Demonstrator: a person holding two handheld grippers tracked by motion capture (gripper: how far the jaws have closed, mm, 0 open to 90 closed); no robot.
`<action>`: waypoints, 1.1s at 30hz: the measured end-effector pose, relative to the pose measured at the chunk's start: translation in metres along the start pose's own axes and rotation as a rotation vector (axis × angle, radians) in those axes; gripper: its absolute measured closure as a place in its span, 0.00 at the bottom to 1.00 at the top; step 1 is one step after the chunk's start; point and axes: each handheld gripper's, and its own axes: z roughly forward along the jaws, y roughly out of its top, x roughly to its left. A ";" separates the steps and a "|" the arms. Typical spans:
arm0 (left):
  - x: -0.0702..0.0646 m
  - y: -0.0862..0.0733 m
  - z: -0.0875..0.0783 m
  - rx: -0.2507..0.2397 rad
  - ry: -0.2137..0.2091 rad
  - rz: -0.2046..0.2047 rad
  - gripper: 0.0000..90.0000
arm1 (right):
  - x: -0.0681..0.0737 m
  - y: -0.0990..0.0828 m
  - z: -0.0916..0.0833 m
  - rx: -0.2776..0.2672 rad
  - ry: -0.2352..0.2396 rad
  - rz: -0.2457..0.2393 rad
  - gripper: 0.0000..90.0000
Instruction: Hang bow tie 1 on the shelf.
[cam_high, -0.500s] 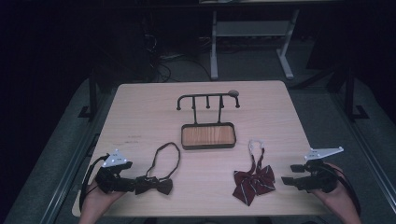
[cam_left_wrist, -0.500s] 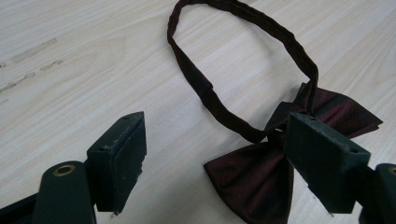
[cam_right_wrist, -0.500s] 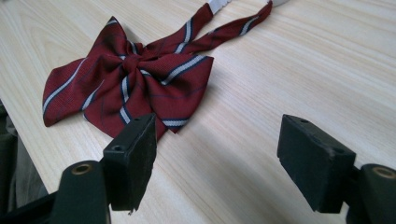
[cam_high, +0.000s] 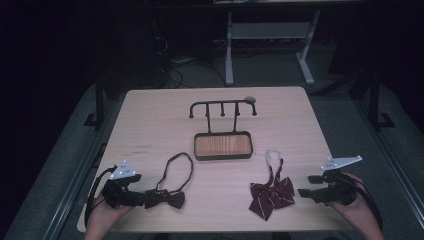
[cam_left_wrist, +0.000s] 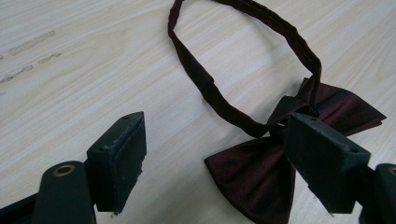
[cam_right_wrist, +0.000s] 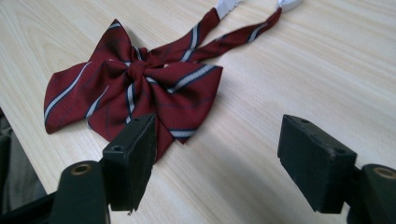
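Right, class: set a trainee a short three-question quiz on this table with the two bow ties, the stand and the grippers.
1. True or false: the left gripper is shut on the plain dark maroon bow tie.
2. What does the striped red bow tie lie nearest? A) the right gripper B) the black metal hook stand with a wooden tray base C) the left gripper
3. Fill in: both bow ties lie flat on the pale wooden ____.

Key: 1 false, its jaws stand open; 2 A; 3 table.
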 end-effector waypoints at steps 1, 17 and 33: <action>0.000 0.000 0.000 0.002 0.002 -0.002 0.24 | 0.001 0.002 0.000 0.003 -0.004 -0.003 0.31; -0.002 -0.001 -0.003 -0.012 0.027 0.007 0.24 | 0.021 0.041 0.007 0.061 -0.003 -0.070 0.31; -0.003 0.000 -0.003 -0.015 0.038 0.013 0.24 | 0.025 0.063 0.010 0.087 0.007 -0.064 0.35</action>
